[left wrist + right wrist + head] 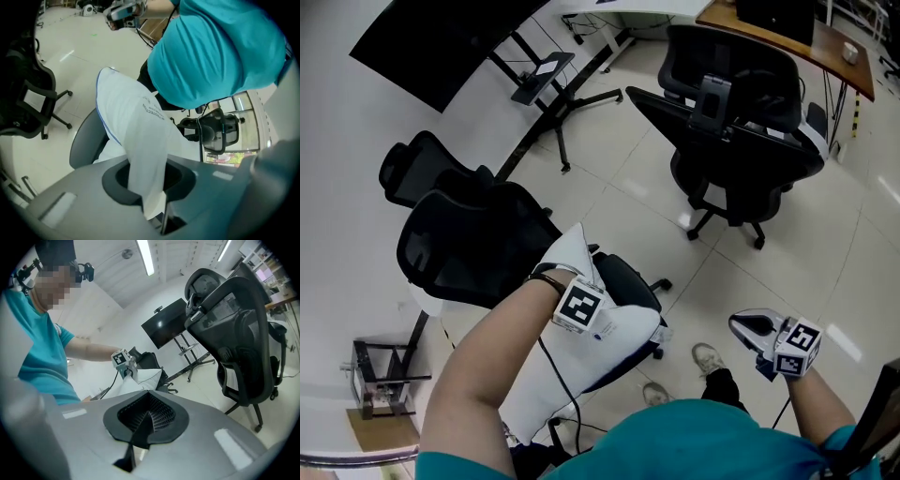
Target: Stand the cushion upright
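Note:
A white cushion with a thin blue seam leans on the seat of a black mesh office chair, one corner raised toward the backrest. My left gripper points down into it, shut on a fold of the cushion that runs between the jaws. My right gripper hovers over the floor at the lower right, apart from the cushion, shut with nothing in it. In the right gripper view the left gripper and the cushion show in the distance.
A second black office chair stands on the tiled floor ahead, and looms close at the right in the right gripper view. A dark screen on a wheeled stand is at the upper left. A wooden desk is far right. My shoes are beside the seat.

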Tool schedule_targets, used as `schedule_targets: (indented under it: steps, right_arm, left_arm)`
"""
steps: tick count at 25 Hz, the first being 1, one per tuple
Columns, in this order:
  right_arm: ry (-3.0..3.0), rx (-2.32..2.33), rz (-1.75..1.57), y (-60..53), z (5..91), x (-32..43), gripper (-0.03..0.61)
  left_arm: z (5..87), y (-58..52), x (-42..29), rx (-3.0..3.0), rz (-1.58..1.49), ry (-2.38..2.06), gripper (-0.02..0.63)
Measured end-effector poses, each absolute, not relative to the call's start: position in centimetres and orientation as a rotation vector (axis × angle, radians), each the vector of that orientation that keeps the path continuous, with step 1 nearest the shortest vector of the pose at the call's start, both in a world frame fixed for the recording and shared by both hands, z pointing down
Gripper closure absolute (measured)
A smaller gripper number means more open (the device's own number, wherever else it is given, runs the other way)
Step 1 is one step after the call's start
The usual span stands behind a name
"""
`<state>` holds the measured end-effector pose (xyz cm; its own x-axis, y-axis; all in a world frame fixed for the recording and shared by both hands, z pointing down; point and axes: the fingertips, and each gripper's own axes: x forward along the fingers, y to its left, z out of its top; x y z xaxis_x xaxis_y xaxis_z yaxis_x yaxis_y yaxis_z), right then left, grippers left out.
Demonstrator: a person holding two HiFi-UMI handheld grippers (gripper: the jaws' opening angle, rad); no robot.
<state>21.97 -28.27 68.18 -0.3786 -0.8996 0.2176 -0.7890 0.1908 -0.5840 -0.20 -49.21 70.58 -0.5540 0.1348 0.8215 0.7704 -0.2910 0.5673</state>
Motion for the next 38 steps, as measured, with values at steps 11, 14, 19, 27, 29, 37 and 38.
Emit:
schedule_targets:
  steps: [11,14,19,27,29,37,38]
  right_arm:
    - [2.358,-1.563,-0.839,-31.3,63.6,18.8,0.575]
    - [2.386,-1.549,-0.786,-32.3,61.8,18.3,0.575]
    - [2.434,-1.529,-0.694,-34.0,58.4,18.2,0.575]
    - [2.483,-1.532,-0.668,-34.0,56.0,16.8,0.575]
    - [2.488,-1.54,-0.657,-34.0,55.3,16.7,0.575]
    - [2.498,-1.536,-0.616,-34.3,53.7,16.6,0.575]
    - [2.5,-1.533,-0.616,-34.2,53.7,16.6,0.575]
  left_arm:
    - [50.3,-56.9,-9.5,-1.286,-2.05,-1.004,0.545]
    - [44.8,-58.2,-12.4,-1.403,-2.085,-0.828,0.545]
    - [36.1,-61.6,-15.3,-1.677,-2.096,-0.477,0.545]
    - [31.7,-64.0,-19.0,-1.905,-2.089,-0.224,0.545]
    - [30.3,-64.1,-18.9,-1.938,-2.085,-0.207,0.546]
    - [23.6,-64.3,-17.6,-2.076,-2.039,-0.096,0.544]
    - [23.5,-64.3,-17.6,-2.091,-2.041,-0.089,0.543]
